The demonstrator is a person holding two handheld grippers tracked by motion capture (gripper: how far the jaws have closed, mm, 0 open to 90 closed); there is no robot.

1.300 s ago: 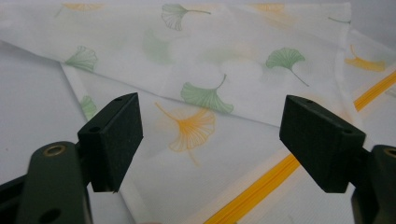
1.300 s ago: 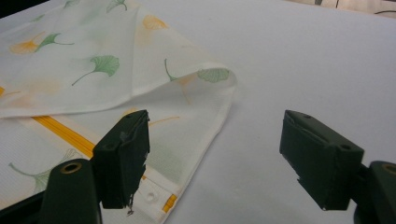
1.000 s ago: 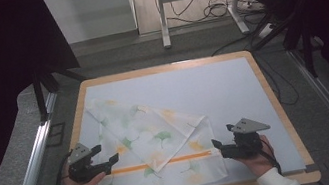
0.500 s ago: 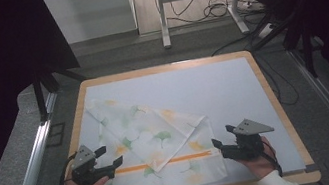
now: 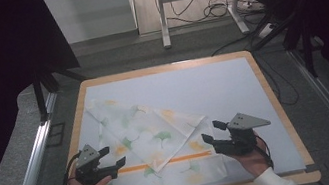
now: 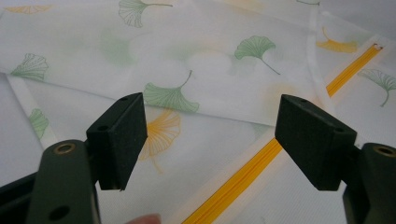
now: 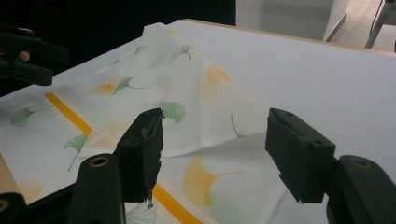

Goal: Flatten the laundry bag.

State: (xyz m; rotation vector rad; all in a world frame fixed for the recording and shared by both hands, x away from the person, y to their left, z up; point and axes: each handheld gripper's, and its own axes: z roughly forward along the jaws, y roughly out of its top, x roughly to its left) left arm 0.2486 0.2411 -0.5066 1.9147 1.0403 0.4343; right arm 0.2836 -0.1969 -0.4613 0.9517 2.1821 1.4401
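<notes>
A white cloth [image 5: 149, 135] printed with green and yellow ginkgo leaves lies on the table, one corner folded over its orange stripe [image 5: 129, 169]. My left gripper [image 5: 111, 160] hovers at the cloth's near left edge, open, with the cloth [image 6: 201, 51] and stripe [image 6: 243, 177] below its empty jaws [image 6: 215, 126]. My right gripper [image 5: 212, 132] is at the near right, beside the folded corner [image 7: 219, 135]. Its jaws [image 7: 215, 149] have just been closing a little but stand wide, above the cloth, pressing on nothing. The left gripper [image 7: 28, 51] shows far off in the right gripper view.
The cloth rests on a white mat [image 5: 221, 83] inside a wooden table rim [image 5: 275, 99]. Metal rails [image 5: 32, 165] run along both sides. Desk legs and cables [image 5: 219, 9] stand on the floor beyond the far edge.
My right gripper has lifted slightly off the cloth's right edge. The left gripper and the cloth have hardly moved.
</notes>
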